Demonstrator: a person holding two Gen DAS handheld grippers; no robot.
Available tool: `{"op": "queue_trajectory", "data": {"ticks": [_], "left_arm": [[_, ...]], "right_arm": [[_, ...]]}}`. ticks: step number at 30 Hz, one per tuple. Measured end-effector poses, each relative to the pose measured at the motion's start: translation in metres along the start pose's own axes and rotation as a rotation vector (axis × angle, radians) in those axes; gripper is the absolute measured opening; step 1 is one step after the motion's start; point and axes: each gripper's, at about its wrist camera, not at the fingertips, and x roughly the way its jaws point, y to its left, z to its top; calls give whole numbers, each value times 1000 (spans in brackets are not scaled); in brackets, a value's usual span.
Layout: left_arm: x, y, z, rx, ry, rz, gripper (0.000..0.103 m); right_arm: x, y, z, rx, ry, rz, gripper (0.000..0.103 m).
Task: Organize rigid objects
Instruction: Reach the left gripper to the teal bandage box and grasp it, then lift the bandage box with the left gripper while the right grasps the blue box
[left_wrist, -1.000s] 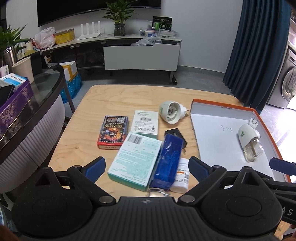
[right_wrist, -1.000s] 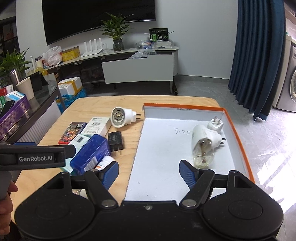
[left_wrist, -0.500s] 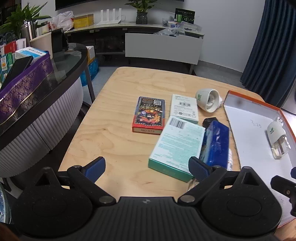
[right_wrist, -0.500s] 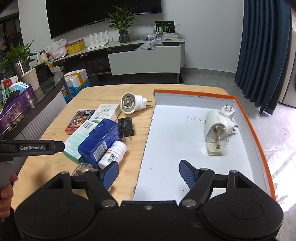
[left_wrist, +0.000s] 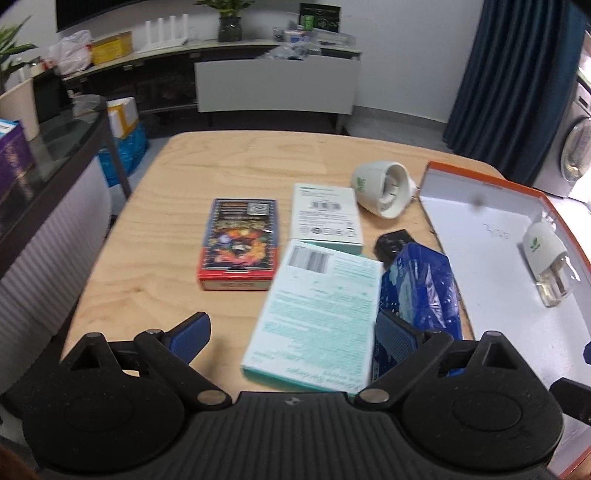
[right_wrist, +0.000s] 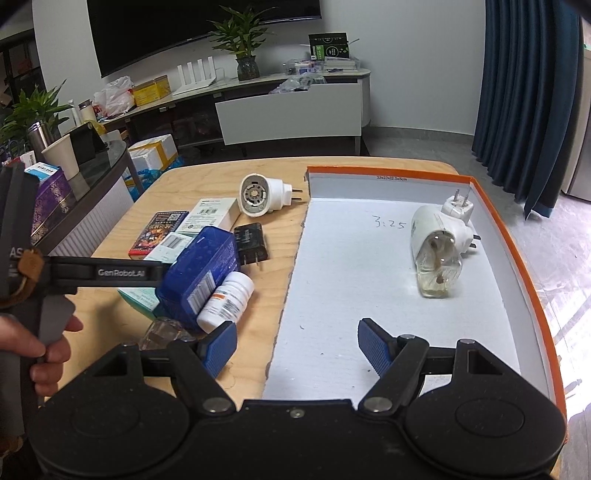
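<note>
My left gripper (left_wrist: 291, 332) is open and low over the table. The pale green box (left_wrist: 317, 314) lies between its fingers, and neither pad presses on it. A blue box (left_wrist: 421, 288) leans against that box's right side, with a white pill bottle (right_wrist: 227, 301) beside it. Farther back lie a red card box (left_wrist: 238, 243), a small white box (left_wrist: 327, 218), a black adapter (left_wrist: 393, 242) and a white round plug (left_wrist: 382, 188). My right gripper (right_wrist: 297, 347) is open and empty over the near left edge of the orange-rimmed tray (right_wrist: 351, 295).
A plug-in vaporiser with a liquid bottle (right_wrist: 437, 251) and a small white charger (right_wrist: 458, 208) lie in the tray's far right. A clear glass item (right_wrist: 159, 332) sits at the table's near edge. A hand (right_wrist: 48, 343) grips the left tool's handle. A dark counter (left_wrist: 55, 155) stands to the left.
The left gripper has come down and forward toward the pale green box, which now sits between its fingers. The right gripper has stayed about where it was, still open.
</note>
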Motion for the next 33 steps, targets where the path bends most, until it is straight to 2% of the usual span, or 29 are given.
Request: {"op": "queue_trajectory", "data": {"ticks": [4,7,8,9,11,15,25,29,30,31,33], "left_arm": [[9,-13,-3,53,2,-19,99],[16,-12,-4,40,8,-29,99],[16,-9,-4,27,11,-47,93],[17,-8,-3,24,15,-47,73],[18,-8,-4,46,18,-41,72],[4,1,-8,11,-9,-60,71],[-46,33,-22,-35,-85,26,71],[-44,45,-27,-51,-78,37,71],[-42,47,-29,-50,-71,40,71],[-40,49,-31,-46,-65,39,71],[-36,51,-34,-42,-51,33,72]], "right_arm": [[5,-7,-1,15,8,-8,86],[7,-9,-1,26,16,-5,86],[8,-10,-1,26,17,-3,86],[8,-9,-1,26,19,0,86],[9,-8,-2,23,19,8,86],[11,-2,-1,13,22,36,86],[33,48,26,-92,3,137,86],[61,73,39,-147,28,102,84],[69,77,42,-155,40,87,78],[78,80,44,-160,55,81,65],[93,83,48,-167,91,69,55]]}}
